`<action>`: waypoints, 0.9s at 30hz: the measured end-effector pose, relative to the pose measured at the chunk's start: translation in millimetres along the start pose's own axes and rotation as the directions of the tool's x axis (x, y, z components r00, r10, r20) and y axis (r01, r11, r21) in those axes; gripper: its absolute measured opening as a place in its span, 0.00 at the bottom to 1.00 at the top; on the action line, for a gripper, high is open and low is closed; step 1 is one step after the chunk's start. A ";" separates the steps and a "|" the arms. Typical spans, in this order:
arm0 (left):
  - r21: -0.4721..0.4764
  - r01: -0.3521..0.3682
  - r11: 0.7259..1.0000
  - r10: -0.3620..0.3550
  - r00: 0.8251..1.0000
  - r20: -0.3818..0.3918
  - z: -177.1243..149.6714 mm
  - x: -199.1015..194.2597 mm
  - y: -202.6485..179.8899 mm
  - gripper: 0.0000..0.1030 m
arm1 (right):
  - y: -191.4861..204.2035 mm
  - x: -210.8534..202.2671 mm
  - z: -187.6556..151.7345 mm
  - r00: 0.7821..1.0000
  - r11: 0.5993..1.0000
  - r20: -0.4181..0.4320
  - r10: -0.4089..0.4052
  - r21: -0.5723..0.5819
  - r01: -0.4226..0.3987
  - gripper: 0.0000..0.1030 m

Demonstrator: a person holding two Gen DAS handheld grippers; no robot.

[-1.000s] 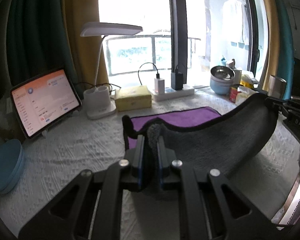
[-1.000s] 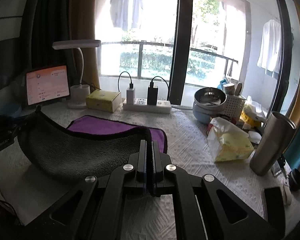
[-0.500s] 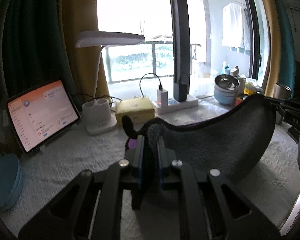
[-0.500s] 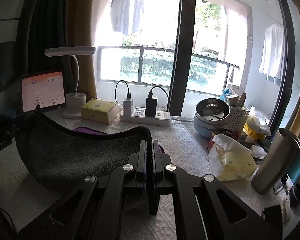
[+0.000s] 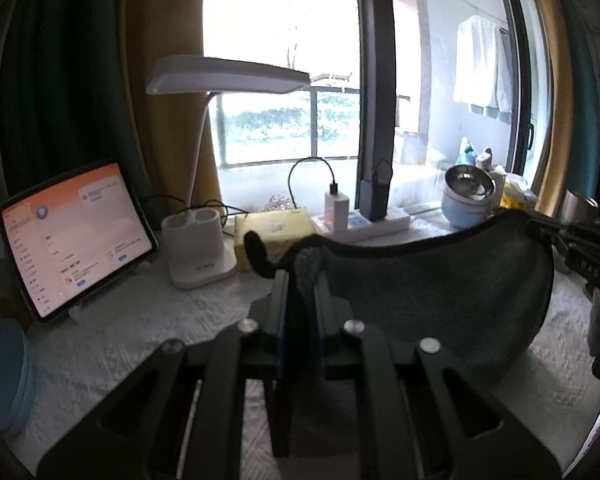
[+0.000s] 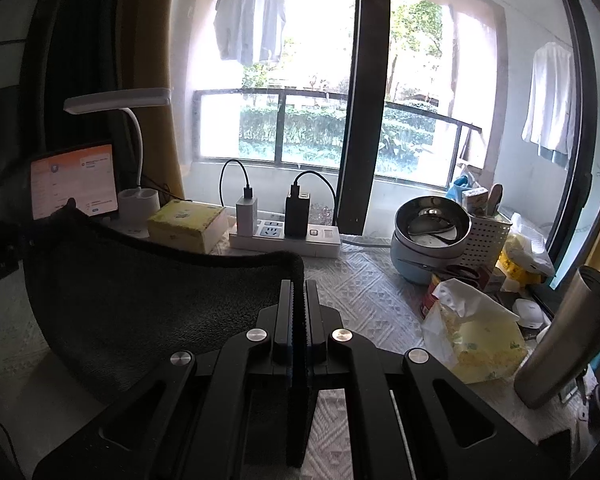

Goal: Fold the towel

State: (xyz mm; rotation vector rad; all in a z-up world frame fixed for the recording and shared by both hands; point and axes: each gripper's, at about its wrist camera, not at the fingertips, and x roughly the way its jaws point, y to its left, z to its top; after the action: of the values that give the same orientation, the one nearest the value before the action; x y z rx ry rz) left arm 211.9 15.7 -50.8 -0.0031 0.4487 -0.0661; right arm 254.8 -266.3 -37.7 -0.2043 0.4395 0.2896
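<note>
Each hand-held gripper, left (image 5: pixel 302 280) and right (image 6: pixel 299 292), is clamped on a corner of the towel (image 5: pixel 432 304), which sags between them above the tabletop (image 6: pixel 364 292), nearer than the power strip (image 6: pixel 286 238). Carry both corners level, then lower them evenly.

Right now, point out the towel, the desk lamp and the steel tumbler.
towel (image 6: pixel 148 304), right wrist view, middle of the hanging dark side
desk lamp (image 5: pixel 228 76), left wrist view, flat head
steel tumbler (image 6: pixel 564 336), right wrist view, side wall
</note>
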 end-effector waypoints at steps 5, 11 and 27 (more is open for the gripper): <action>0.013 -0.007 1.000 0.007 1.000 0.001 3.2 12.2 1.0 0.11 | -4.0 13.4 3.2 1.000 1.000 -0.004 0.005 0.004 -0.005 0.04; 0.035 -0.014 0.999 0.014 1.000 -0.010 5.5 30.5 0.1 0.11 | -7.4 31.3 6.0 1.000 1.000 -0.020 0.006 0.000 -0.006 0.04; -0.017 0.010 1.000 -0.012 0.992 -0.127 8.6 96.6 16.2 0.11 | -15.2 78.2 12.1 0.997 1.000 -0.077 0.004 0.011 -0.003 0.04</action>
State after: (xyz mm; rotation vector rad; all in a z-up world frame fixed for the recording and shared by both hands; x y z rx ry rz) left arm 303.4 25.5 -85.2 -0.0180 0.5767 -0.0737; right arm 331.9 -259.4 -59.8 -0.2041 0.5180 0.2836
